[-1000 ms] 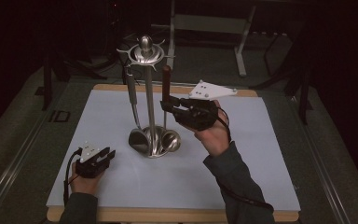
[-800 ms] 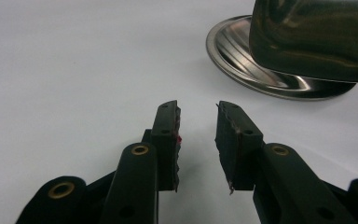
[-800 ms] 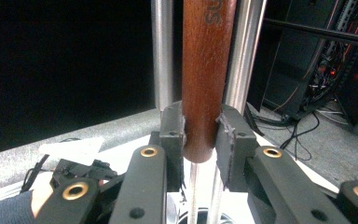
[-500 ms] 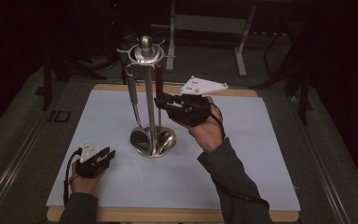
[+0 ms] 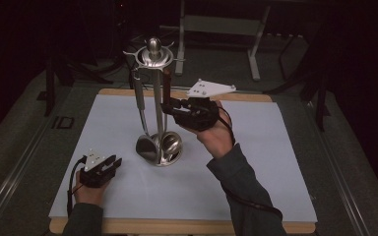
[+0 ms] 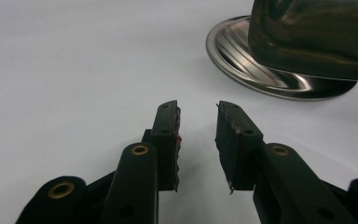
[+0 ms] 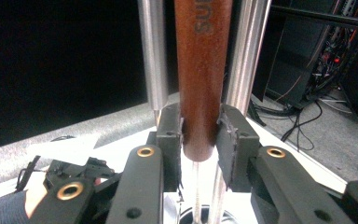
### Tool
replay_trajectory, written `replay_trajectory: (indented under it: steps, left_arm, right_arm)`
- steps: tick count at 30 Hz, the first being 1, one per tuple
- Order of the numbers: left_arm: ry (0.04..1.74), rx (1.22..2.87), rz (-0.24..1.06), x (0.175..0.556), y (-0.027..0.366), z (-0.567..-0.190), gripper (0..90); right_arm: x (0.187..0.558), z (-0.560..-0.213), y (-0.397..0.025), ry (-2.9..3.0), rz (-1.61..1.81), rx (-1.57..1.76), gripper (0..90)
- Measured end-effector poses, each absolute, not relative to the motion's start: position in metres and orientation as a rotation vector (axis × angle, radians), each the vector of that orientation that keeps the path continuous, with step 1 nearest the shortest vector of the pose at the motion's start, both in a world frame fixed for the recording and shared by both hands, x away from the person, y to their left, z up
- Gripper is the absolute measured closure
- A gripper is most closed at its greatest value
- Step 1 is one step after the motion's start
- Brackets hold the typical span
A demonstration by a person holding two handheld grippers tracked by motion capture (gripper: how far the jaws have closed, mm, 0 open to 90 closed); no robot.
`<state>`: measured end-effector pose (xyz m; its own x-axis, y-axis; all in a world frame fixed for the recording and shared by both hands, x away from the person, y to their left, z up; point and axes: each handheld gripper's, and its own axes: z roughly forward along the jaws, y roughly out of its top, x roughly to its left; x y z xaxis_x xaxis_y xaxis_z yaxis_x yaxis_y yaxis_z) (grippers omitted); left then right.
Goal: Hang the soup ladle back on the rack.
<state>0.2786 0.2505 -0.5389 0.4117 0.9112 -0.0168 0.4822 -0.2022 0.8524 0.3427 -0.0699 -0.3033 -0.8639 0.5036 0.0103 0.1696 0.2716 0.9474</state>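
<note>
A steel utensil stand (image 5: 153, 58) rises from a round base (image 5: 153, 156) on the white mat. A steel-handled ladle (image 5: 139, 101) and a brown-handled utensil (image 5: 167, 87) hang from its top ring. My right gripper (image 5: 169, 106) is held up beside the stand, shut on the lower end of the brown handle (image 7: 200, 88), with the pads pressing both sides. A thin metal shaft (image 7: 196, 186) runs down below the handle. My left gripper (image 5: 112, 165) rests low on the mat, left of the base. It is open with nothing between its fingers (image 6: 198, 128), and the base (image 6: 261, 70) lies just ahead.
The white mat (image 5: 256, 162) covers a wooden table, with bare room to the right and in front of the stand. The stand's steel poles (image 7: 151, 56) flank the held handle. Dark furniture and cables lie beyond the far edge.
My right gripper has shifted a little left and up, closer to the stand's pole. The left gripper has stayed in place.
</note>
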Motion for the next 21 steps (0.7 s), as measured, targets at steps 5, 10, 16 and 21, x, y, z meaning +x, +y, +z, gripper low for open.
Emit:
replay_trajectory:
  steps: [5, 10, 16, 21]
  left_arm:
    - [1.197, 1.835, 0.65, 0.2786, 0.2504, -0.5389, 69.6]
    - [1.197, 1.835, 0.651, 0.2786, 0.2502, -0.539, 69.6]
    - [1.197, 1.835, 0.652, 0.2785, 0.2502, -0.539, 69.6]
    - [1.196, 1.837, 0.651, 0.2786, 0.2504, -0.539, 69.6]
  right_arm:
    - [0.3462, -0.305, -0.0709, 2.247, 1.639, 0.639, 70.3]
    - [0.3469, -0.3051, -0.0724, 2.252, 1.653, 0.643, 70.2]
    - [0.3471, -0.3059, -0.0725, 2.26, 1.676, 0.632, 68.4]
    - [0.3468, -0.3047, -0.0715, 2.259, 1.684, 0.621, 69.2]
